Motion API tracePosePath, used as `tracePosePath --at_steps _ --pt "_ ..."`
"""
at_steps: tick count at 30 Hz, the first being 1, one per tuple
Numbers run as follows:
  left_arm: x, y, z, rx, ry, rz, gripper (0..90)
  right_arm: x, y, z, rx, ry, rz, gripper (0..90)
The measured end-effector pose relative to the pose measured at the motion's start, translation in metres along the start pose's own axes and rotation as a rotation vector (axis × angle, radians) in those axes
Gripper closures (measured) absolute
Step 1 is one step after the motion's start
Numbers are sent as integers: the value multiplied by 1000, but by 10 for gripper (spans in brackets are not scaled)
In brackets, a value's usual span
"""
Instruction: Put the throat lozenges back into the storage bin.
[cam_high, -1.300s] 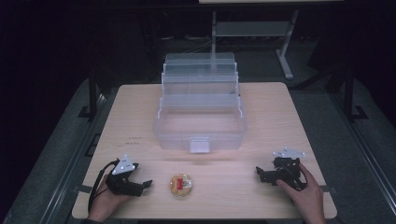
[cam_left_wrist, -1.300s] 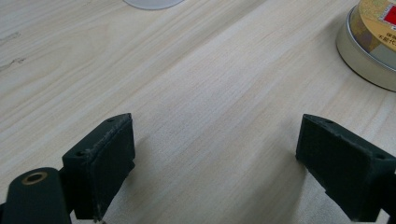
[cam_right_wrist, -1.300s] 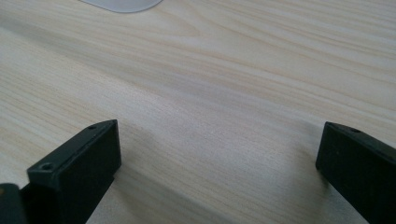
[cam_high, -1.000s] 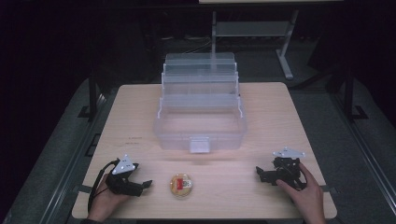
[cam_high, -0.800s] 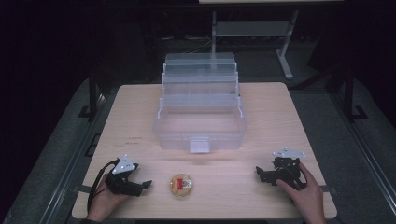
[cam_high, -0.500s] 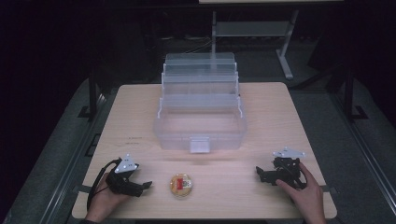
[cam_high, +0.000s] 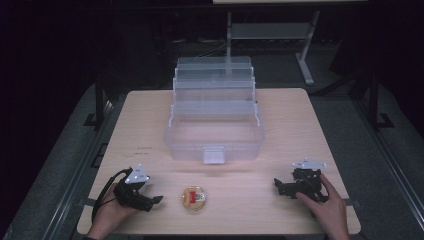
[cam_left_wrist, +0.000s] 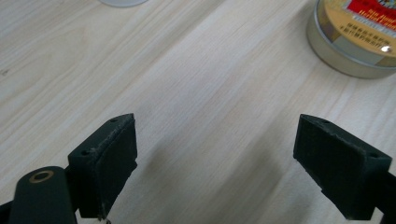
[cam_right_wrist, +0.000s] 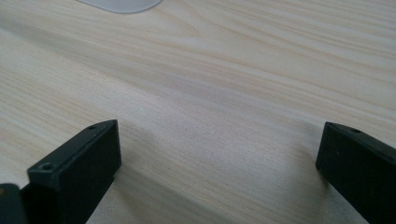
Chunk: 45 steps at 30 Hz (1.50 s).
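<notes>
A small round tin (cam_high: 194, 198) with a yellow and red lid lies near the table's front edge, between my two hands. My left gripper (cam_high: 156, 200) rests on the table just left of it, open, jaws pointing toward the tin. In the left gripper view the tin (cam_left_wrist: 357, 39) sits at the top right, beyond the wide-apart jaws of the left gripper (cam_left_wrist: 229, 158). My right gripper (cam_high: 276, 184) lies at the front right, open, with bare wood between the jaws of that gripper (cam_right_wrist: 219, 163). A clear plastic tiered box (cam_high: 214, 117) stands open mid-table.
The wooden table (cam_high: 150, 115) has bare wood on both sides of the box and between the tin and the right gripper. A metal stand (cam_high: 270, 31) is on the dark floor behind the table. Dark floor surrounds the table edges.
</notes>
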<state>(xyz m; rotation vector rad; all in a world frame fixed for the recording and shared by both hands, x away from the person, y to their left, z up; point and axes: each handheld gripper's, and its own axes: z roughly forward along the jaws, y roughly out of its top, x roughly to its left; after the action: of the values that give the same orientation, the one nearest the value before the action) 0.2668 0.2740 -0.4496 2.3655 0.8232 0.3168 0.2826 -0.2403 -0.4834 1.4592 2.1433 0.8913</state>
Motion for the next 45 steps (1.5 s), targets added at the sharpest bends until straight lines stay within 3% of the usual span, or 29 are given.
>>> tracePosePath --at_steps 10,23,28,45 --pt "-5 14 -5 6 -31 9 129 0 0 0 -1 1 -2 0" --pt "-12 33 -6 27 -76 60 131 0 0 0 -1 0 -2 0" --pt "-15 40 -7 51 -66 89 131 0 0 0 -1 0 -2 0" --pt "-29 66 2 61 -113 152 131 0 0 0 -2 0 0 0"
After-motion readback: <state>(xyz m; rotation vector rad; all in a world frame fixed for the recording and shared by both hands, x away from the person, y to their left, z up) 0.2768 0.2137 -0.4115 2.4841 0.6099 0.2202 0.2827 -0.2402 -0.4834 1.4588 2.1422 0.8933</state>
